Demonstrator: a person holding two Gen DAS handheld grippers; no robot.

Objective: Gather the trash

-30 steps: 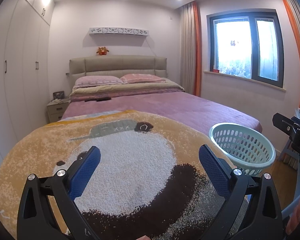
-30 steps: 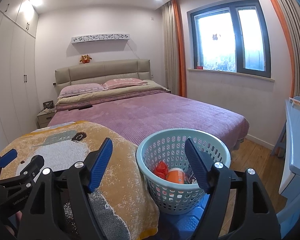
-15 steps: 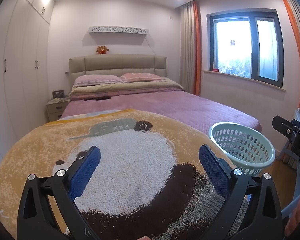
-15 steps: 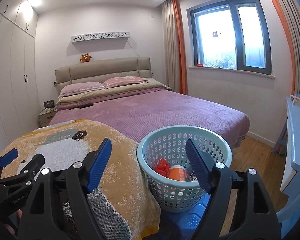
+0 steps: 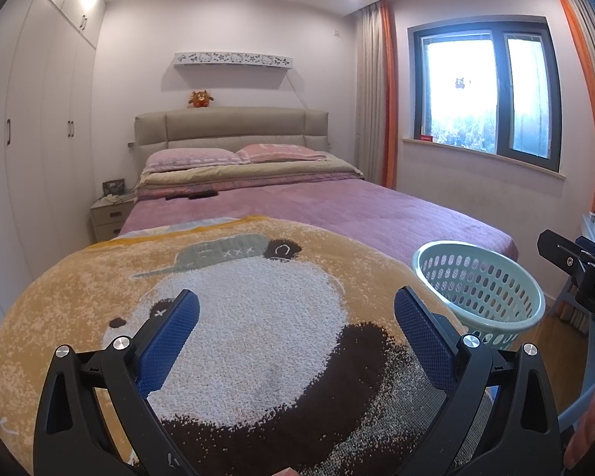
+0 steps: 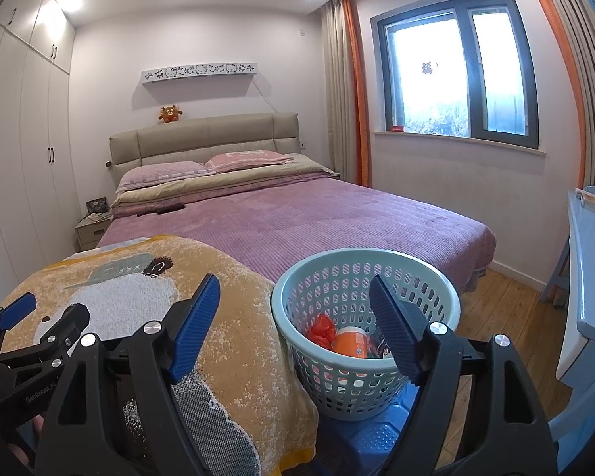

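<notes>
Orange trash, a wrapper [image 6: 321,327] and a tub [image 6: 351,342], lies in the pale basket [image 6: 448,297] beside the blanket's [image 5: 258,309] right edge. My left gripper [image 5: 295,327] and right gripper [image 6: 293,317] both hang spread wide, empty. No loose trash shows on the blanket, so I judge I should scan slowly before reaching.

Basket [image 6: 367,317] stands on a stool [image 6: 377,434], right of the blanket [image 6: 226,341]; trash [image 6: 347,341] lies inside; bed [image 6: 317,214] behind.
</notes>
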